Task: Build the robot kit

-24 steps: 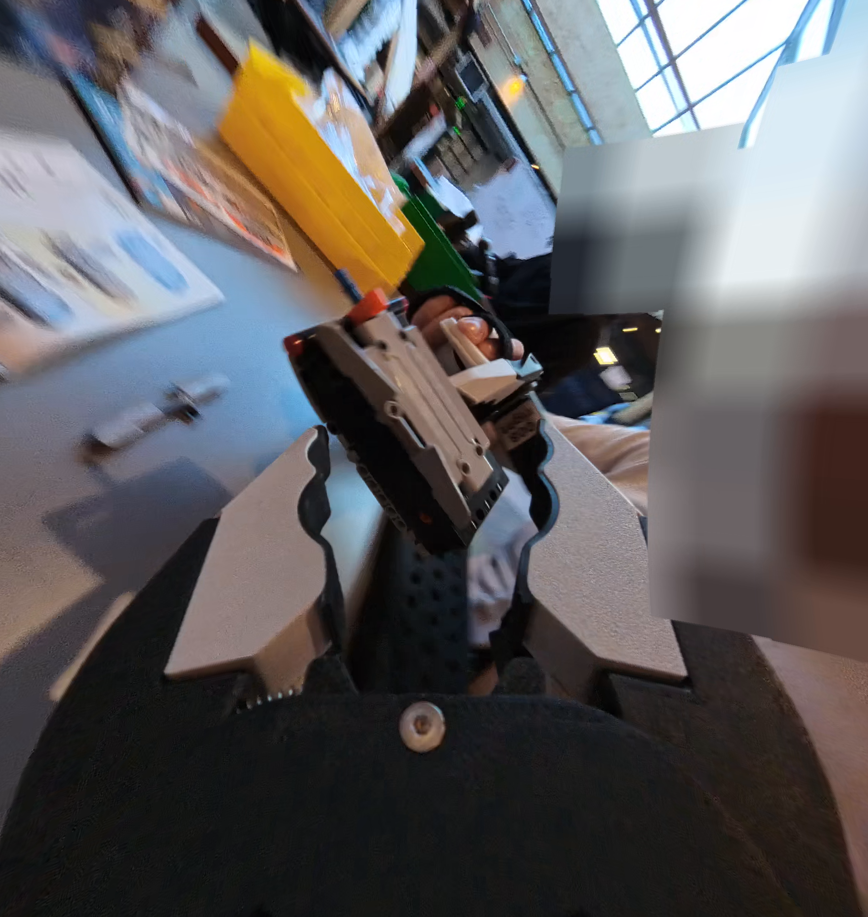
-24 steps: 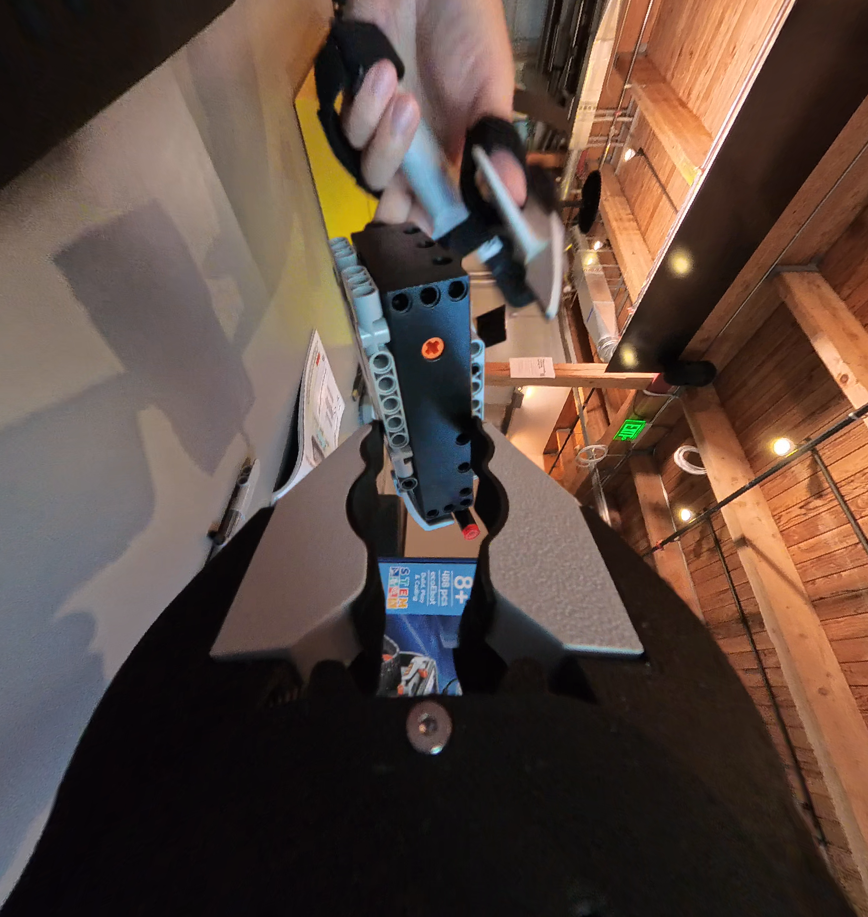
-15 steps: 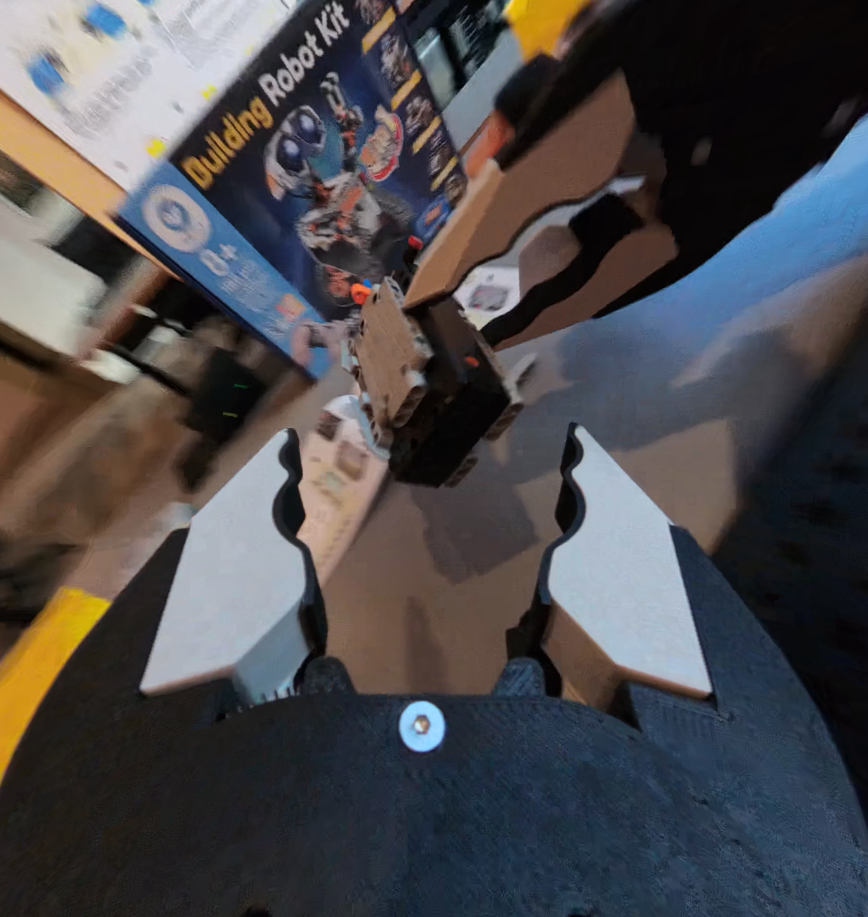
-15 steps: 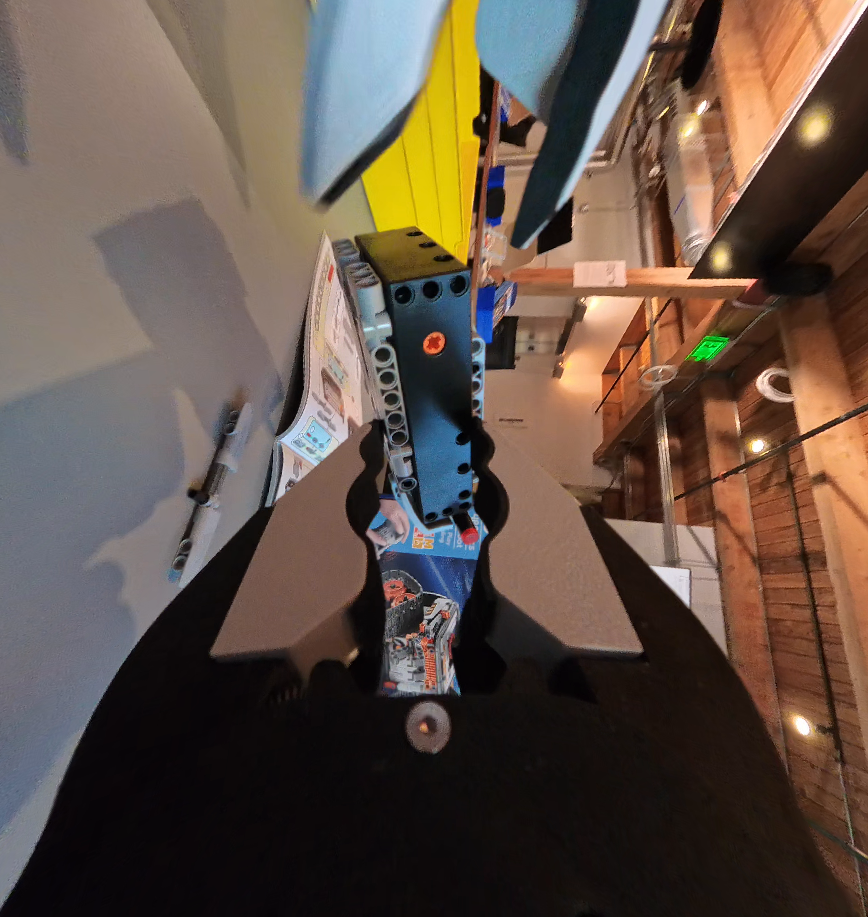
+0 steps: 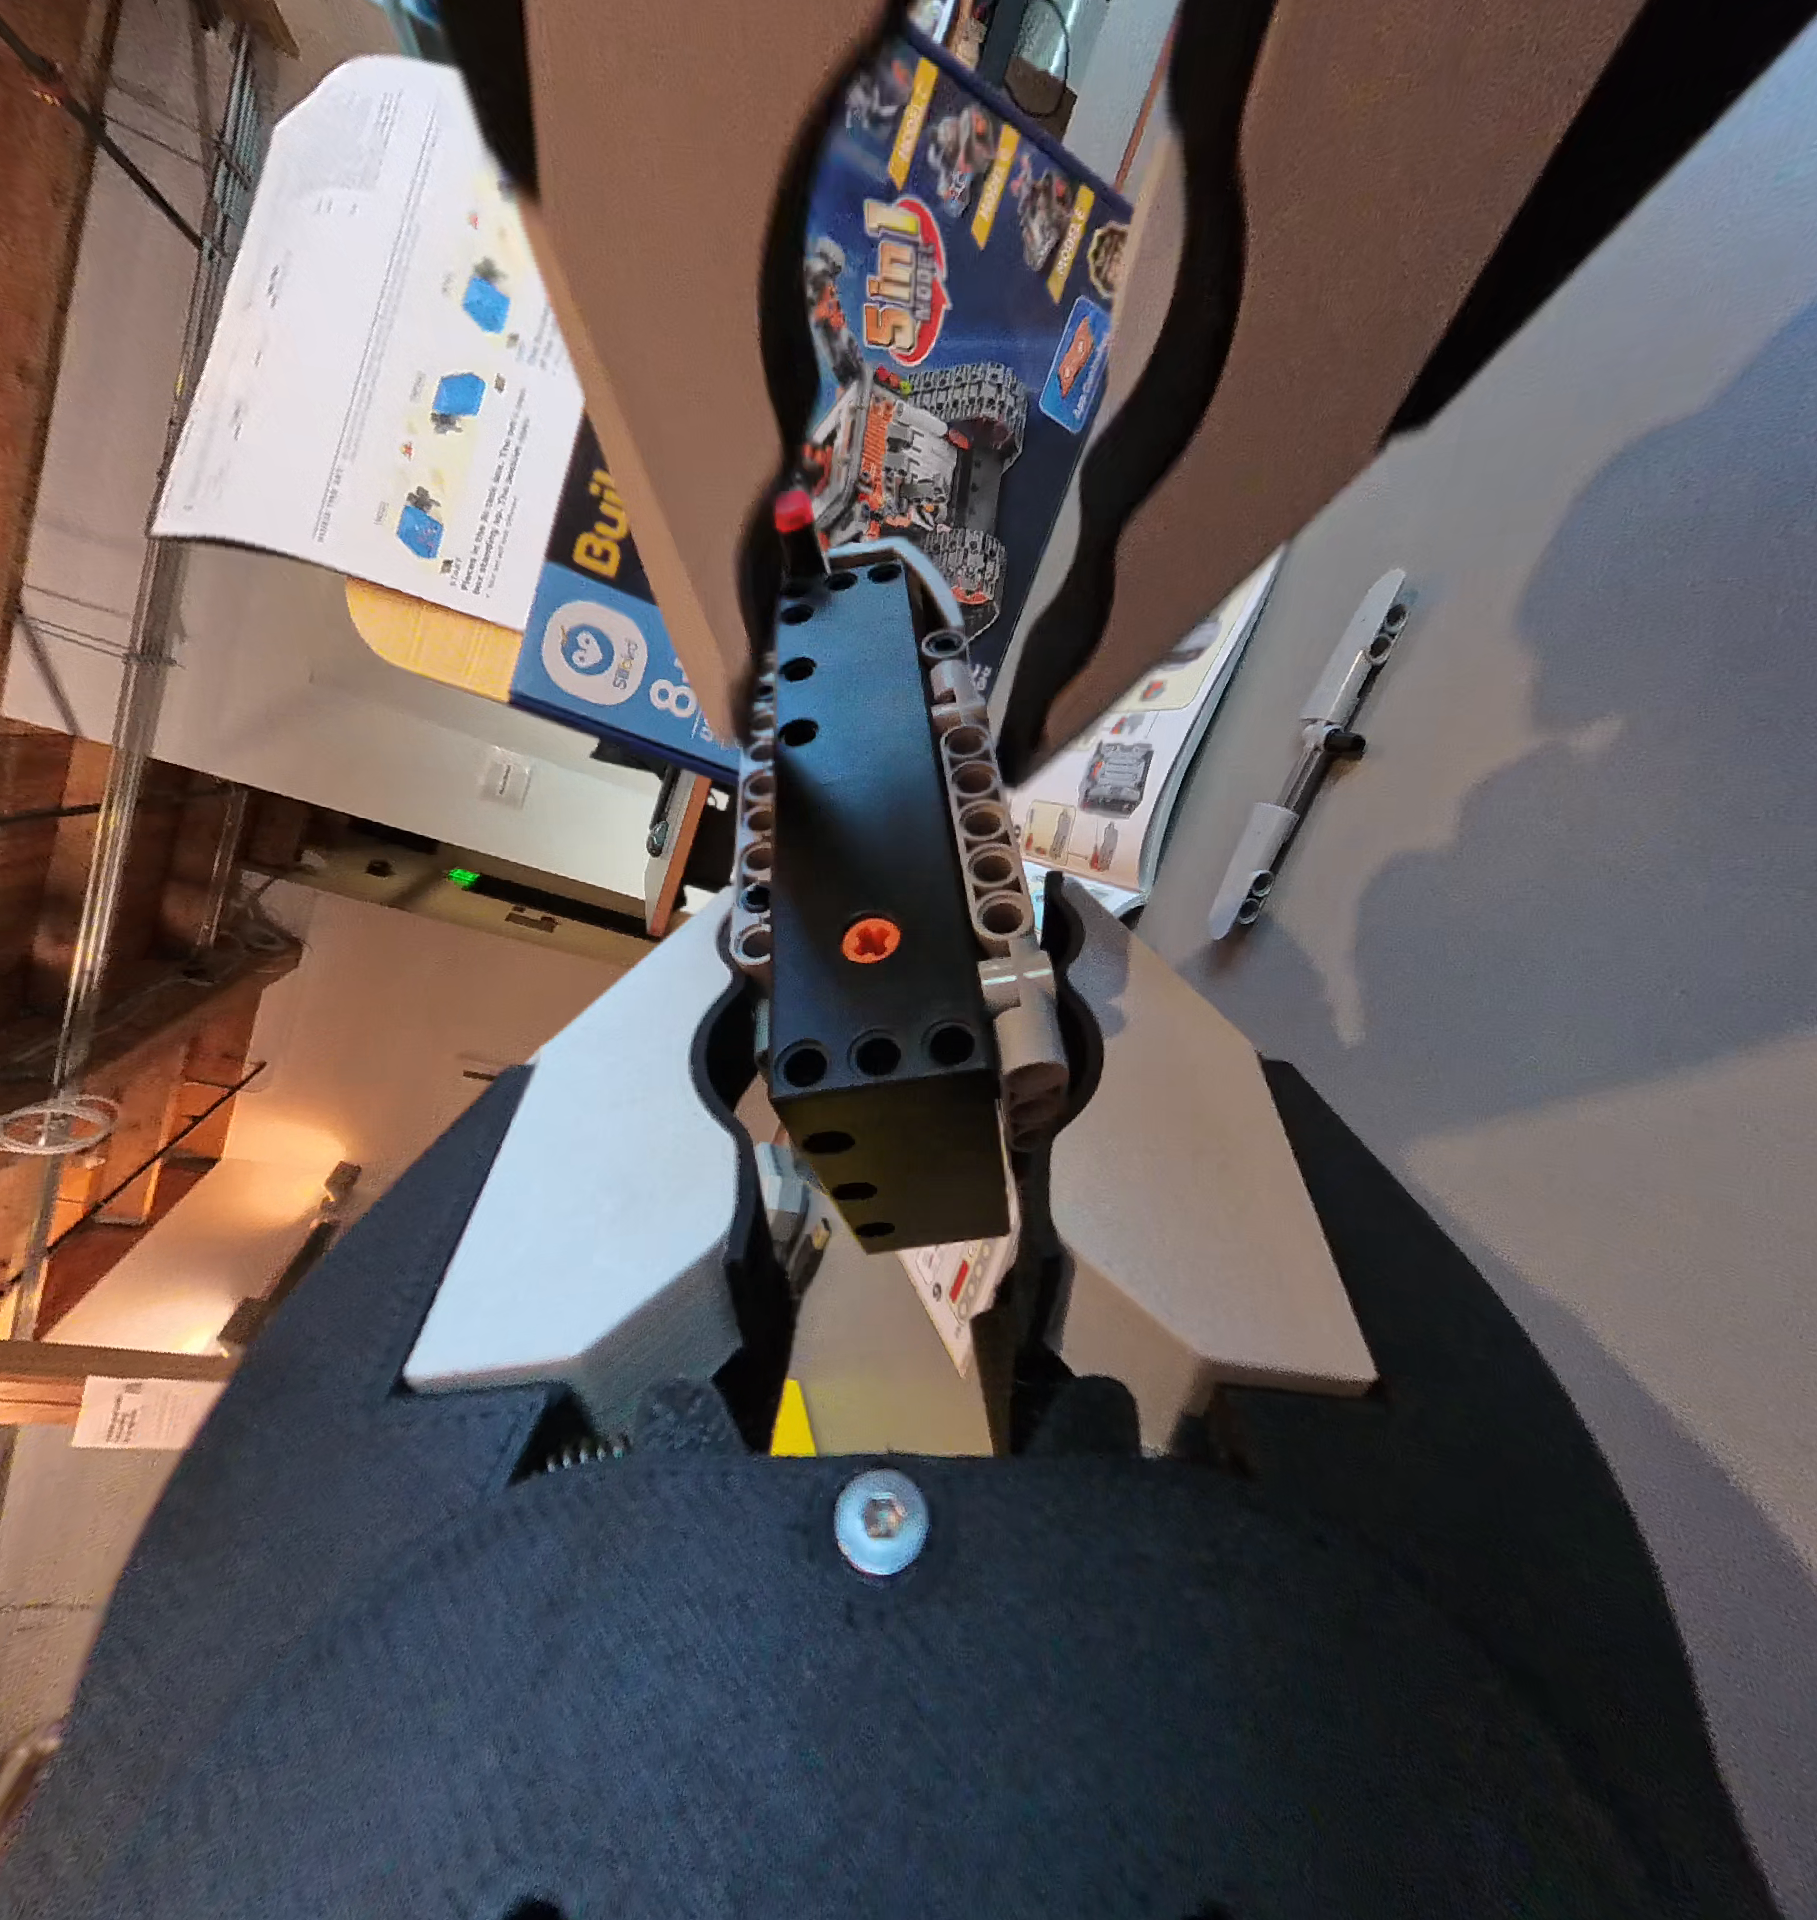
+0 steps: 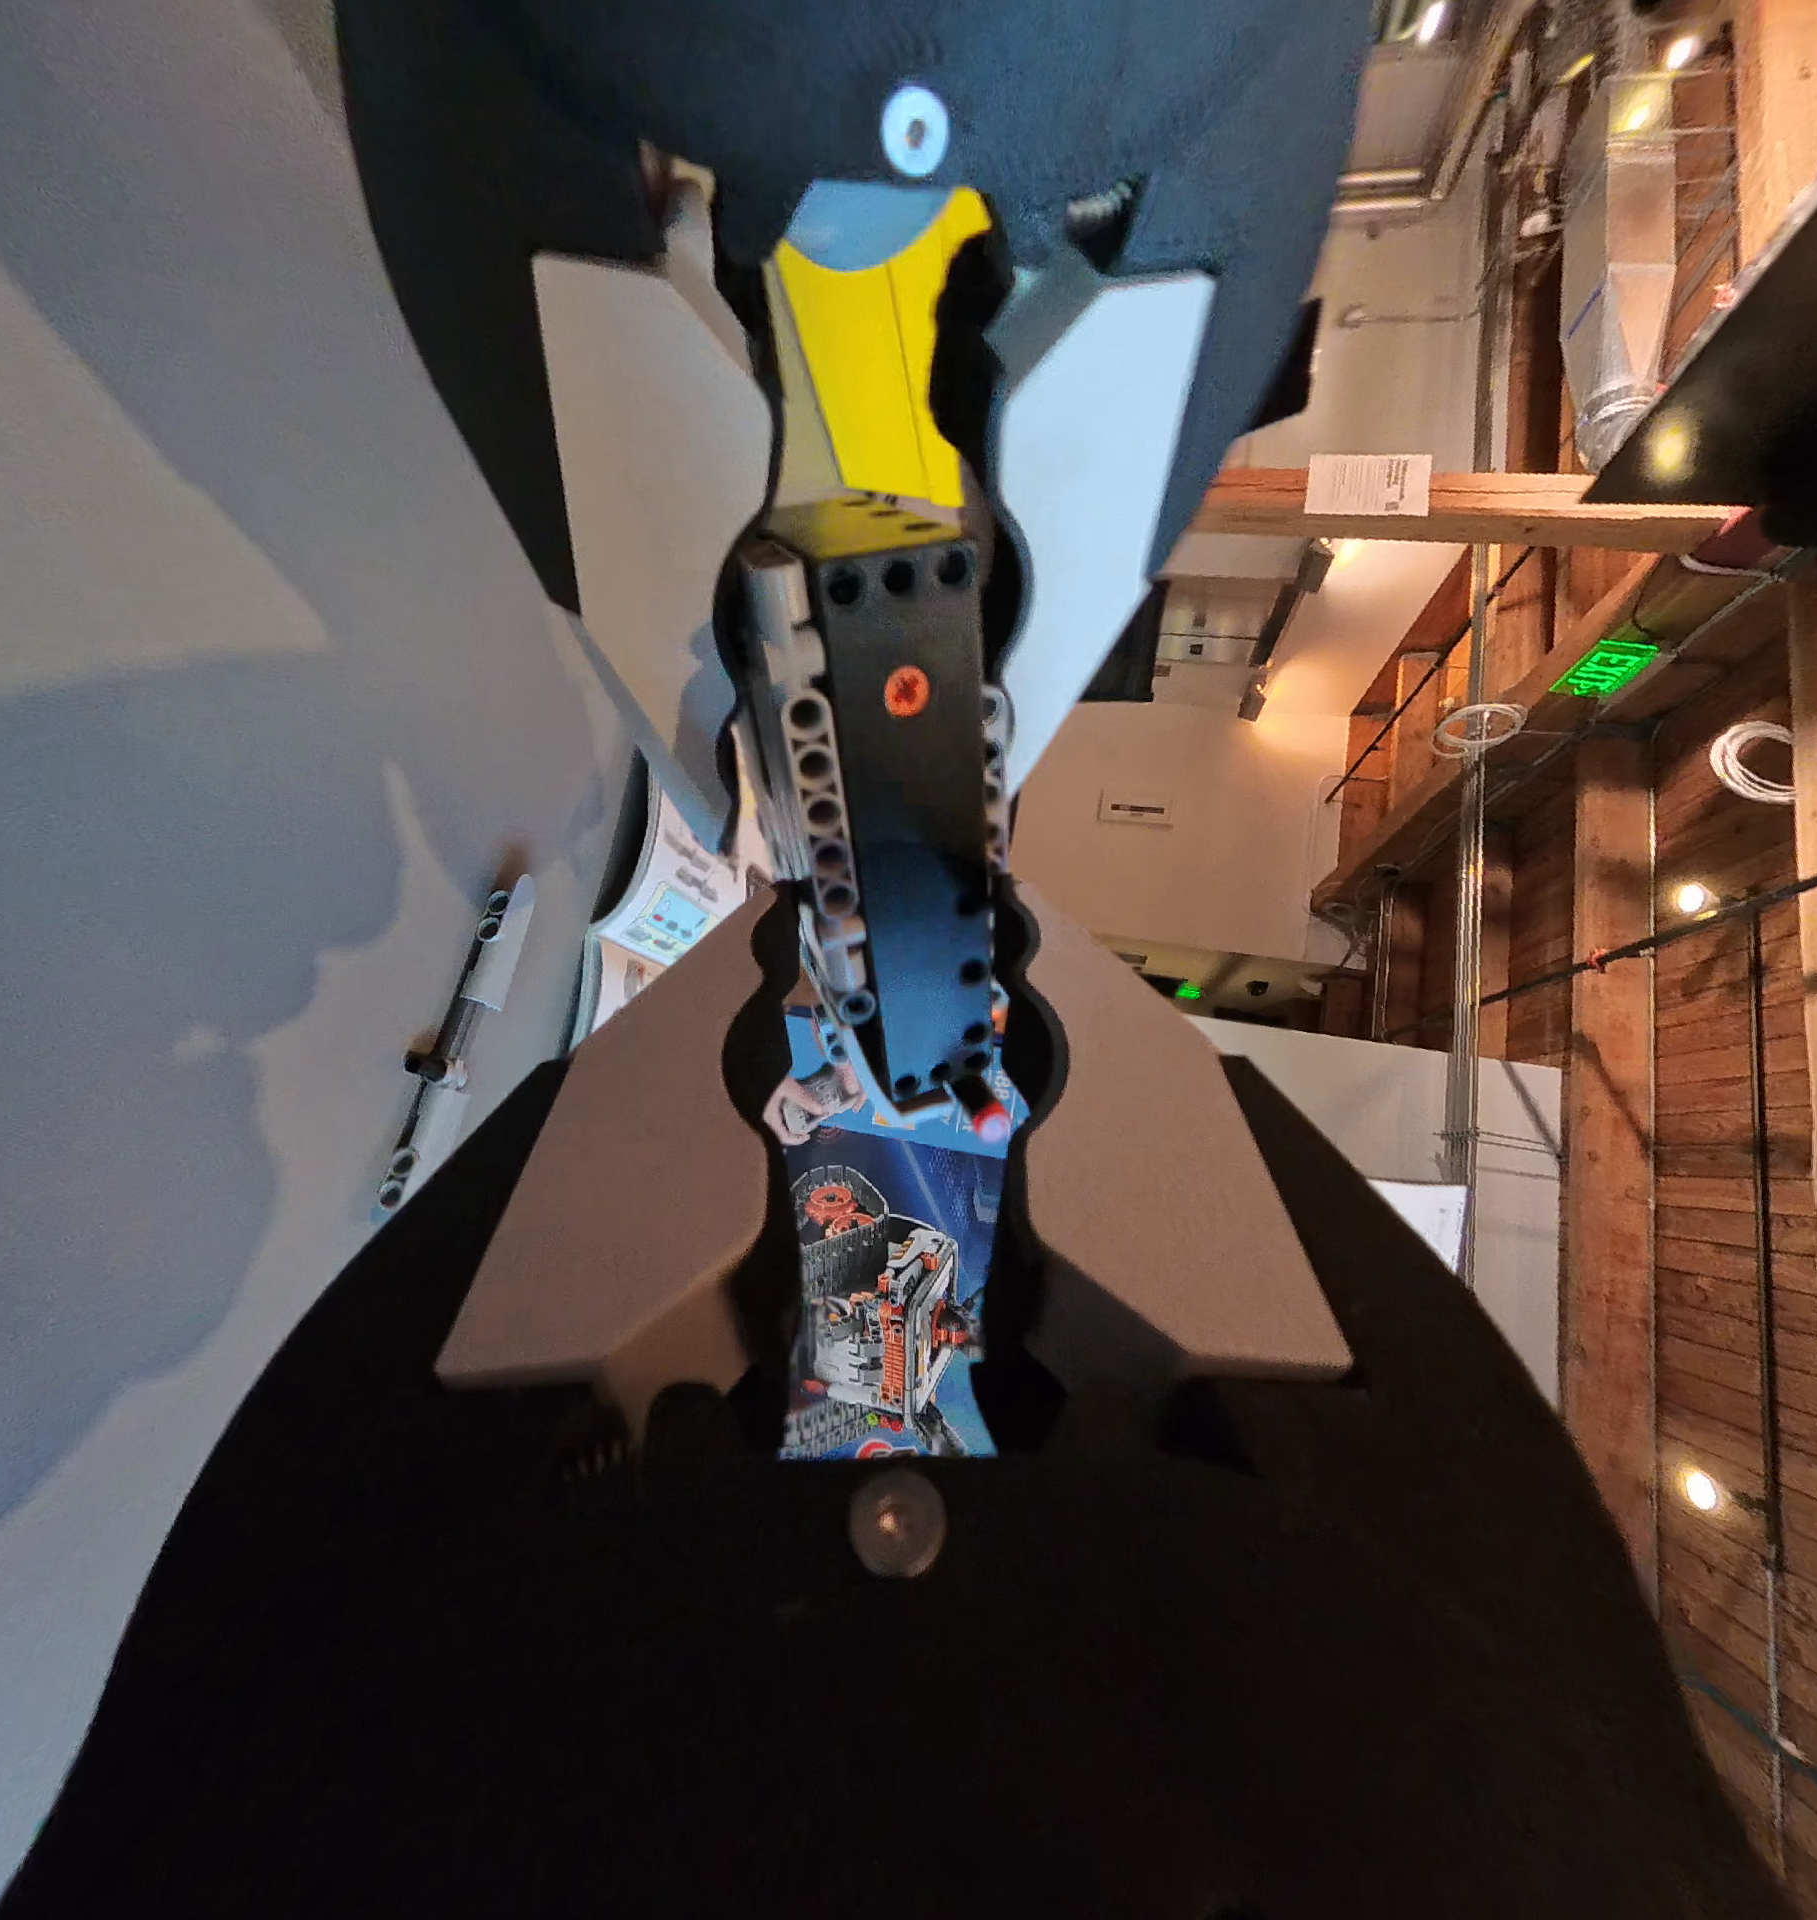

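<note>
A black motor block (image 5: pixel 873 831) with grey holed beams on its sides and an orange axle hole is held in the air between both grippers, which face each other. My left gripper (image 5: pixel 888 914) is shut on one end of it. My right gripper (image 6: pixel 888 894) is shut on the other end, where a small red pin (image 6: pixel 987 1117) sticks out. The block also shows in the right wrist view (image 6: pixel 914 769). The right gripper shows at the top of the left wrist view (image 5: pixel 883 727). The left gripper shows at the top of the right wrist view (image 6: pixel 873 790).
A grey table (image 5: pixel 1610 727) carries a blue kit box (image 5: pixel 945 312), an open instruction booklet (image 5: pixel 1122 779) and a grey axle assembly (image 5: pixel 1309 748). A white printed sheet (image 5: pixel 364 312) lies past the box. A yellow bin (image 6: pixel 862 395) is behind the left gripper. Left and right tips are no more than a few centimetres apart.
The left gripper swung round to face the right one, moved in over the free end of the block and closed on it. The right gripper kept its hold.
</note>
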`<move>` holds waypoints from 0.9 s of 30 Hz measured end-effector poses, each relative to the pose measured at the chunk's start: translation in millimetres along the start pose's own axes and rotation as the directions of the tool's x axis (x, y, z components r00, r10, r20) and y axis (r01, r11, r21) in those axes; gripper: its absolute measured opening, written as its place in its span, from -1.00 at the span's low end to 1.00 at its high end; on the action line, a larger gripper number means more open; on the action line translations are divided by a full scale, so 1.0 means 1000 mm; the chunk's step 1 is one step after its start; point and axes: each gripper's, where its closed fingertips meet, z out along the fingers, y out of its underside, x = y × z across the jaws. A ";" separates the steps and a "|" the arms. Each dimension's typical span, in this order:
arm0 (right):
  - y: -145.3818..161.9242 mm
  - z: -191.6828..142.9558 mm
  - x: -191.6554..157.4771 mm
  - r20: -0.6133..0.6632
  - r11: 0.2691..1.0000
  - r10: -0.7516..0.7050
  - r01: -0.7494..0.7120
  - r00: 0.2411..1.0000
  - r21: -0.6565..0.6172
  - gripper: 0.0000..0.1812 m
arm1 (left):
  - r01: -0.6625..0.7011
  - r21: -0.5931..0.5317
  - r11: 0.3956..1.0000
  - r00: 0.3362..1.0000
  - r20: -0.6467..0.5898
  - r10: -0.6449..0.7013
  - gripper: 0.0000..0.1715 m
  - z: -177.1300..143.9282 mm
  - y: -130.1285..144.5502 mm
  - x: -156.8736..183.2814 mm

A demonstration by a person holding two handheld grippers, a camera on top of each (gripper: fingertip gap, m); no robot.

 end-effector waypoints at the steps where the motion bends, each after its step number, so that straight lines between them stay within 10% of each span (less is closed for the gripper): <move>1: 0.001 -0.003 0.005 -0.032 1.000 0.019 -0.019 0.999 0.004 -0.56 | 0.005 -0.011 1.000 1.000 0.004 -0.005 -0.40 -0.001 0.005 -0.001; 6: 0.023 -0.037 0.010 -0.038 0.935 0.343 -0.337 0.939 0.116 -0.57 | -0.015 -0.092 0.996 0.999 0.032 0.018 -0.40 -0.018 0.048 -0.011; 9: 0.054 -0.029 -0.033 0.237 0.634 0.742 -0.772 0.627 0.055 -0.59 | -0.036 -0.095 0.995 0.999 0.036 0.040 -0.40 -0.032 0.062 -0.017; 12: 0.062 -0.018 -0.067 0.496 0.325 0.836 -0.940 0.236 -0.101 -0.69 | -0.082 -0.081 0.993 0.996 0.026 0.084 -0.40 -0.041 0.065 -0.020; 14: 0.063 -0.011 -0.065 0.562 0.228 0.820 -0.963 0.110 -0.144 -0.72 | -0.093 -0.054 0.994 0.995 0.020 0.094 -0.40 -0.045 0.063 -0.020; 21: 0.083 0.011 -0.113 0.655 0.423 0.749 -0.829 0.094 -0.366 -0.67 | -0.146 0.036 0.989 0.989 -0.024 0.147 -0.40 -0.050 0.053 -0.012; 27: 0.086 0.017 -0.123 0.638 0.408 0.766 -0.821 0.071 -0.398 -0.66 | -0.106 0.088 0.990 0.992 -0.055 0.111 -0.40 -0.051 0.049 -0.008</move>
